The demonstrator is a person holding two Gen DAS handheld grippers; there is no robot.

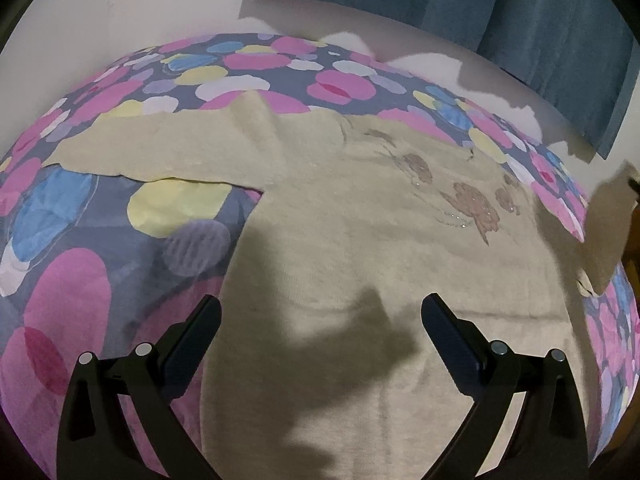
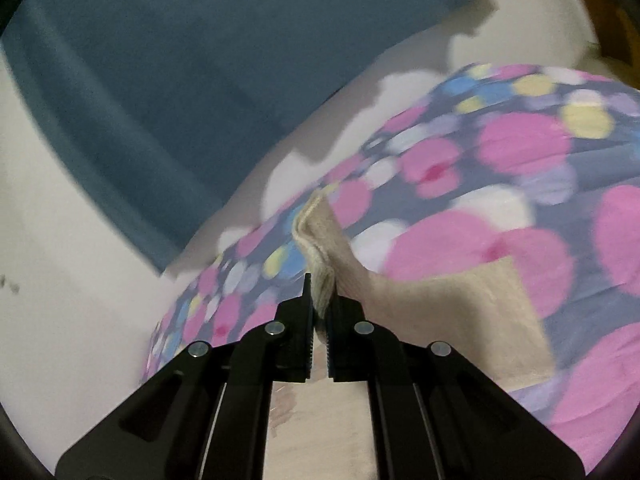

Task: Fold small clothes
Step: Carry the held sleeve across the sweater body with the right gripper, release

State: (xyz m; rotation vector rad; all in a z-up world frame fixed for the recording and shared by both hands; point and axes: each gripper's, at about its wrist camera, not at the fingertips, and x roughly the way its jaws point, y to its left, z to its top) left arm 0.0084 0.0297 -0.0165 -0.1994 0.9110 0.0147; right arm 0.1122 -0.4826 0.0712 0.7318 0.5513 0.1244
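A small beige knit sweater (image 1: 360, 216) with brown flower embroidery lies flat on a bedspread with pink, blue and yellow dots (image 1: 72, 240). Its left sleeve (image 1: 160, 148) stretches out to the left. My left gripper (image 1: 320, 320) is open and empty, hovering over the sweater's lower body. My right gripper (image 2: 322, 296) is shut on the cuff of the sweater's right sleeve (image 2: 440, 296) and holds it lifted above the bedspread (image 2: 520, 152). That raised sleeve shows at the right edge of the left wrist view (image 1: 608, 232).
A white wall (image 1: 120, 4) stands behind the bed. A teal curtain (image 1: 520, 20) hangs at the back right and also shows in the right wrist view (image 2: 180, 60). The bedspread's far edge runs along the wall.
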